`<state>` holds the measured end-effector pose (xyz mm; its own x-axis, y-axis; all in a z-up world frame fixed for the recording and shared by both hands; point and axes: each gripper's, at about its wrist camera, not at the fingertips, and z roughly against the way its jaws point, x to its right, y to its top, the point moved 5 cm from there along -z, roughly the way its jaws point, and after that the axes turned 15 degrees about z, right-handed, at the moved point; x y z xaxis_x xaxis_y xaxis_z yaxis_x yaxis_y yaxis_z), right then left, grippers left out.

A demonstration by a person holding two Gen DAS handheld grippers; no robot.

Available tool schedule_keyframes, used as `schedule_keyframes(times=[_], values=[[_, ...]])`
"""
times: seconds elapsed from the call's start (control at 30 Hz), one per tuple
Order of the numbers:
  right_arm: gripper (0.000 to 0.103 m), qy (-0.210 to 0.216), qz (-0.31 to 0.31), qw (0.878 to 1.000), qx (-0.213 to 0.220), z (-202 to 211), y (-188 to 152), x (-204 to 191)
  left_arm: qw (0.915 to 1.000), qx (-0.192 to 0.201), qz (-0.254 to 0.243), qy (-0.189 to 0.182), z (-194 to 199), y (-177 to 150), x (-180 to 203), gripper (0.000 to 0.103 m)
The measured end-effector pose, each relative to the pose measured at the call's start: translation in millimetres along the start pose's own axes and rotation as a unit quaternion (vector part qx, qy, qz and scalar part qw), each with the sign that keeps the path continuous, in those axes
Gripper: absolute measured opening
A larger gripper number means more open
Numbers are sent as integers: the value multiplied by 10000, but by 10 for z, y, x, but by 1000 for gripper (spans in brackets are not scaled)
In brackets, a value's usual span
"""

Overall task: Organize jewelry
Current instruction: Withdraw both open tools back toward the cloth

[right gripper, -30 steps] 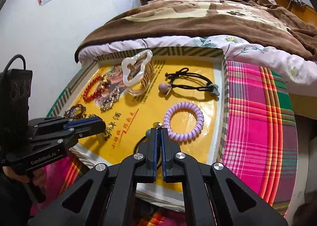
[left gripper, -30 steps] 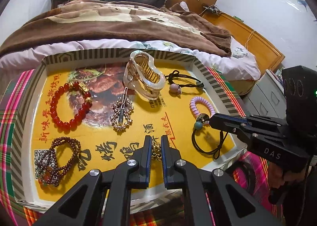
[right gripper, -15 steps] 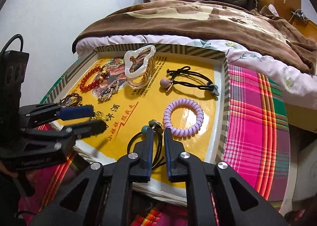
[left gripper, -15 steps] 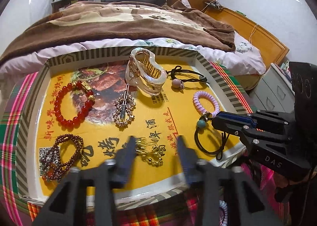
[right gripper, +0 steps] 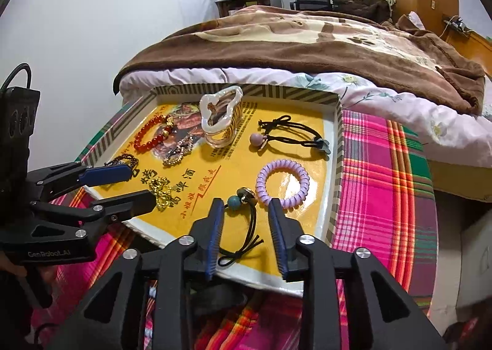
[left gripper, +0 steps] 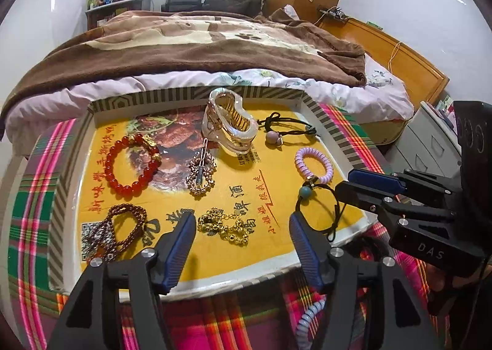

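A yellow tray (left gripper: 153, 98) with a striped rim holds the jewelry. My left gripper (left gripper: 241, 221) hangs over its near edge, jaws opening; a gold chain (left gripper: 223, 224) lies loose on the tray between them, untouched. My right gripper (right gripper: 246, 202) is at the tray's near right, jaws opening too. A black hair tie with a teal bead (right gripper: 246, 227) lies free between its fingers. Also on the tray are a purple coil tie (right gripper: 281, 181), a red bead bracelet (left gripper: 132, 165), a dark bead bracelet (left gripper: 123, 227), a rhinestone clip (left gripper: 200, 175), a clear hair claw (left gripper: 230, 125) and a black tie with a pink bead (left gripper: 286, 131).
The tray sits on a plaid cloth (right gripper: 384, 181) against a bed with a brown blanket (left gripper: 200, 49). A pale blue coil tie (left gripper: 310, 316) lies on the cloth below the tray's near edge. A grey drawer unit (left gripper: 427, 147) stands at the right.
Both grippers were shut, the left at the gold chain and the right at the black tie. Both have opened and drawn back a little, leaving chain and tie on the tray.
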<state>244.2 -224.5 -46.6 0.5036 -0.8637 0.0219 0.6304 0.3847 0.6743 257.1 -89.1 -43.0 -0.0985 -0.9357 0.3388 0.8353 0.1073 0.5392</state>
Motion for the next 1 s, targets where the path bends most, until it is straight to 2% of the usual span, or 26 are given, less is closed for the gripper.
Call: schedule_keyframes(times=[0.13,0.27,0.43,0.53,0.73,0.8,1.0], values=[[33,-15,-87,9998,175,148,-2,-32,9999,95,13,76,158,-28,9,67],[41,-94,-97,9994,332,298,-29,-93,9997,227,41,64,354,-114,20,69],[42,-190,-220,9985,466,479,-123,-166,9992,355,83,150,550,-237,-9,71],[42,-314,-392,9975,504,580,-205,-177,9984,491,98,264,670,-329,-30,77],[46,-387,-680,9956,520,692,-380,-194,9958,713,82,565,834,-478,-108,79],[51,-384,-738,9951,526,715,-434,-214,9956,730,91,587,876,-524,-130,79],[54,-446,-876,9939,502,769,-569,-310,9936,854,96,729,992,-660,-196,81]])
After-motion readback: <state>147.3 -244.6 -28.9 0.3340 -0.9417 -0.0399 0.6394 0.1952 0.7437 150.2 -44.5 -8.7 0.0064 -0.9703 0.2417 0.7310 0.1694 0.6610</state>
